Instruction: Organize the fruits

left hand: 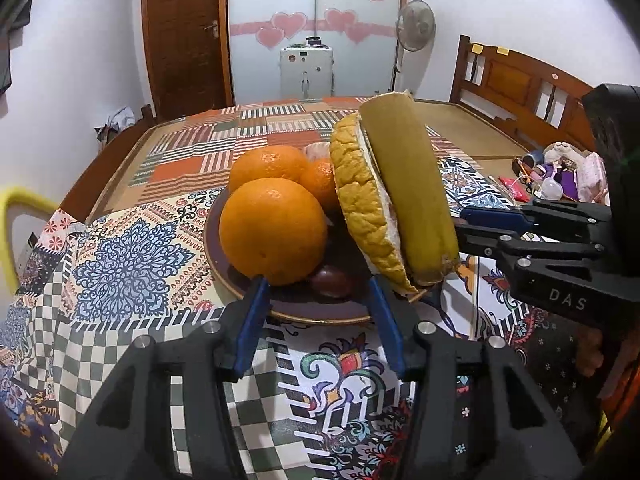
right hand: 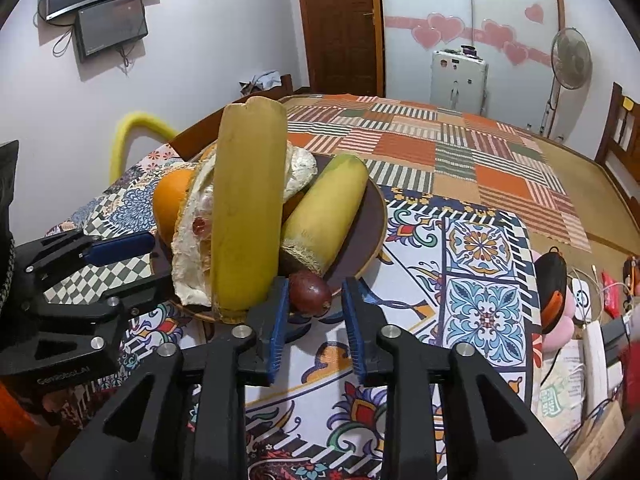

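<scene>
The left gripper (left hand: pixel 318 312) is hovering nearest the lens at the near rim of the brown plate (left hand: pixel 320 316), its blue fingers spread wide and holding nothing; the right gripper (right hand: pixel 314 316) is likewise gaping and empty at that rim. Taking the plate from left to right, the oranges (left hand: pixel 274 230) are sitting on its left half, the peeled pomelo wedge (left hand: pixel 366 200) is standing on edge at its middle, and the cut banana piece (left hand: pixel 412 188) is leaning against the wedge, long axis near upright. A small dark-red fruit (right hand: pixel 310 290) is lying just ahead of the right gripper's gap, probably the closer pick for that hand.
</scene>
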{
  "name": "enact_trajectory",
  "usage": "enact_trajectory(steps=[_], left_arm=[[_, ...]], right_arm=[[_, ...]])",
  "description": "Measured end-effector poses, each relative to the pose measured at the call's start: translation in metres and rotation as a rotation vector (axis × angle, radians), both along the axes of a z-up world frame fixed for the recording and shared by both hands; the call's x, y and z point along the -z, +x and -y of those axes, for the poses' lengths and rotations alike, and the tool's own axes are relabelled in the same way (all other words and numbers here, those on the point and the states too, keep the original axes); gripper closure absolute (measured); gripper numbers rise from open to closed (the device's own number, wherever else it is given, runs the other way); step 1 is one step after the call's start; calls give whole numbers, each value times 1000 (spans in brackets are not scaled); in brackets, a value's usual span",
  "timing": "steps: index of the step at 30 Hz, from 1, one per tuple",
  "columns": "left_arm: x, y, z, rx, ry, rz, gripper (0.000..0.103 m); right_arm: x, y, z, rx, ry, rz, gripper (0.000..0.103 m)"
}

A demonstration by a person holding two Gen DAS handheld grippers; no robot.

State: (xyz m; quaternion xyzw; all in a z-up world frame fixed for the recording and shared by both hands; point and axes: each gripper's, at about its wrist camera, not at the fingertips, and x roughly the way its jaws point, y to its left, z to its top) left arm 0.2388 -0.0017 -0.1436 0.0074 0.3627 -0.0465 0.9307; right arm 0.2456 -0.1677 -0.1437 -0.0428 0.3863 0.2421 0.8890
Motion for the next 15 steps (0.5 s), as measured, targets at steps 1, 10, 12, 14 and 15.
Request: enact_trajectory(steps=[1,10,12,14,15], left_arm=[[-1,-1,-2,-2,-4,1,52],[-55,-43,-11,-47,-22,133,52],[-76,-62,-10,-50,-23,191,52],[-99,-83,-9,-54,-28,255,52],[-108,-92,-8,-54,-30,279,52]], right_arm=[[-2,-1,2,5,6,3,73],[-57,-42,26,48,72,123,72],[-76,-58,30,55,89,169,72],[-96,-77,31,62,107,219,72],[-106,-87,32,68,116,247,72]])
